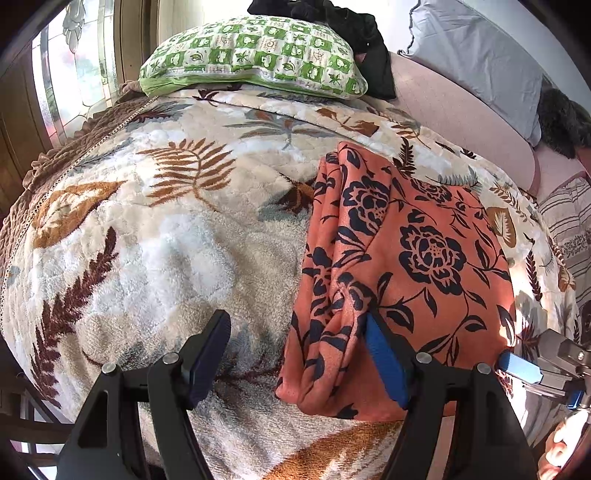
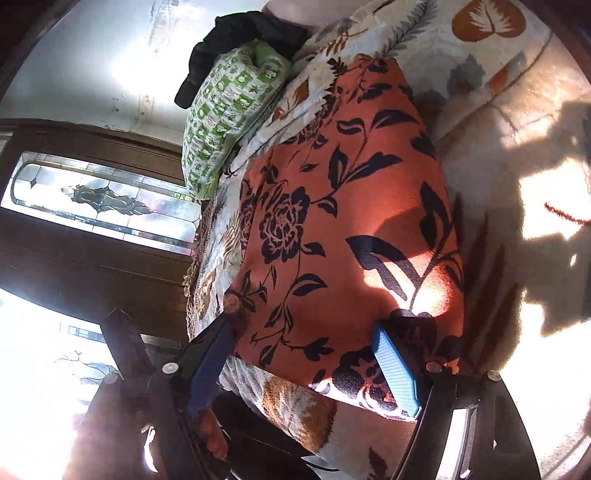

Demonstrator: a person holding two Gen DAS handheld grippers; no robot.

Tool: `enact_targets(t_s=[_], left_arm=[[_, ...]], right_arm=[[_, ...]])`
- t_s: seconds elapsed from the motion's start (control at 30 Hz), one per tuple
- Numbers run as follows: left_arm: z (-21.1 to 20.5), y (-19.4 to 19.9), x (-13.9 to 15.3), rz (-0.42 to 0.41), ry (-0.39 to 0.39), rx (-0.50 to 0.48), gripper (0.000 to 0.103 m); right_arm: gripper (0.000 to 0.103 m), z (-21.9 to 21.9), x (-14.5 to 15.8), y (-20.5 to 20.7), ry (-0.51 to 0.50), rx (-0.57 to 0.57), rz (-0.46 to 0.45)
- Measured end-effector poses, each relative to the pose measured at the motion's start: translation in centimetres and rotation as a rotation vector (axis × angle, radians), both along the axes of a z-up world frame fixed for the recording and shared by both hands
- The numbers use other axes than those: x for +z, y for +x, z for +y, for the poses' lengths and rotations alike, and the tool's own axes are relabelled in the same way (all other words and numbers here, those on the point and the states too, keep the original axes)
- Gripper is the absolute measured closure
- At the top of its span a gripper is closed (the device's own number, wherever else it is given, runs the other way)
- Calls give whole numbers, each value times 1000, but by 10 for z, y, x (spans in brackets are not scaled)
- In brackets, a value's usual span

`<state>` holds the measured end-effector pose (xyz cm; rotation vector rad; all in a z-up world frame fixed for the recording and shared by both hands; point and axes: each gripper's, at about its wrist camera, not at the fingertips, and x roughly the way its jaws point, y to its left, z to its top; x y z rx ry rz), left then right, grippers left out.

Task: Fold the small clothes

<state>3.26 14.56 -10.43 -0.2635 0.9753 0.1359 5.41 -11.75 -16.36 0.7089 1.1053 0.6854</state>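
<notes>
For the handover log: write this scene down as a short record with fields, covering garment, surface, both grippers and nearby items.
garment: orange floral cloth, folded into a long strip, lying flat
surface: leaf-patterned plush blanket on a bed
left gripper: open, at the cloth's near end, not clamping it
right gripper: open, over the cloth's near edge, holding nothing
beyond the cloth: green checked pillow, black garment behind it
fold state: looks folded, grippers released
</notes>
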Motion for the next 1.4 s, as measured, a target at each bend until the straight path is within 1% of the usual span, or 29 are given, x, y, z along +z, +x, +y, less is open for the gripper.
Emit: enact_targets(t_s=[0.07, 0.1, 0.13, 0.17, 0.2, 0.27, 0.3, 0.37, 0.43, 0.53, 0.6, 0.63, 0.67, 0.7, 0.73, 0.77, 0.8, 0.83, 0.87, 0.9, 0.97, 1.0, 1.07, 1.1, 1.13, 1.17, 1.27, 1.33, 1.4], left_arm=[[2, 1, 0, 0, 1, 6, 28], [2, 2, 0, 2, 3, 5, 28], [1, 3, -1, 6, 4, 4, 28], [2, 4, -1, 7, 2, 3, 28], [2, 4, 0, 8, 3, 2, 28], [4, 5, 7, -3, 2, 3, 28], [6, 8, 11, -17, -12, 8, 28], [10, 18, 24, -57, -55, 5, 28], [8, 37, 33, -74, -66, -22, 28], [-1, 75, 36, -79, -56, -60, 28], [-5, 100, 31, -55, -61, -72, 28], [-6, 111, 27, -43, -80, -80, 28], [-6, 120, 21, -27, -92, -75, 28], [-6, 127, 13, -4, -89, -64, 28], [-6, 134, 1, 29, -80, -65, 46], [-5, 140, -13, 70, -72, -73, 72], [1, 143, -28, 105, -93, -62, 81], [12, 142, -35, 95, -143, -26, 77], [17, 139, -36, 86, -176, -10, 77], [16, 137, -34, 82, -167, -14, 76], [4, 135, -28, 76, -86, -44, 76], [0, 134, -26, 75, -62, -53, 76], [-1, 133, -22, 72, -57, -44, 75], [-1, 131, -20, 71, -52, -44, 72], [-1, 129, -16, 69, -32, -42, 65], [-3, 125, -12, 62, -8, -44, 63], [-6, 114, 0, 44, 27, -63, 60], [-6, 105, 7, 30, 38, -64, 58], [-6, 97, 11, 20, 35, -63, 55]], right_arm=[[23, 3, 10, -3, 4, 30, -45], [23, 4, 8, -3, 9, 38, -46], [22, 5, 0, -2, 1, 35, -27], [21, 6, -14, 0, -22, 31, 17], [21, 5, -26, 2, -17, 35, 50], [21, 2, -20, 3, 7, 24, 39], [21, 1, -14, 4, 2, 28, 32], [21, -3, 0, 5, -6, 21, -14], [21, -13, 11, 7, 2, 3, -53], [21, -34, 17, 14, 18, -48, -66], [21, -43, 14, 18, 17, -70, -61], [21, -48, 14, 20, 17, -78, -54], [21, -51, 11, 21, 13, -85, -48], [21, -54, 9, 22, 9, -91, -44], [21, -58, 7, 22, 10, -98, -40], [21, -61, 4, 23, 11, -106, -34], [21, -63, 1, 24, 10, -114, -27], [21, -65, -2, 25, 7, -120, -20], [21, -66, -5, 26, 3, -123, -10], [21, -67, -7, 26, 0, -123, -3], [21, -69, -8, 27, -4, -127, -2], [21, -69, -8, 29, -4, -125, -2], [21, -64, -2, 33, -1, -115, -15], [21, -61, 4, 34, 2, -111, -28], [21, -57, 9, 34, 7, -105, -43], [21, -52, 15, 34, 14, -95, -55], [21, -32, 27, 29, 26, -46, -85], [20, -17, 22, 26, 16, -8, -77], [20, -4, 6, 28, -7, 19, -40]])
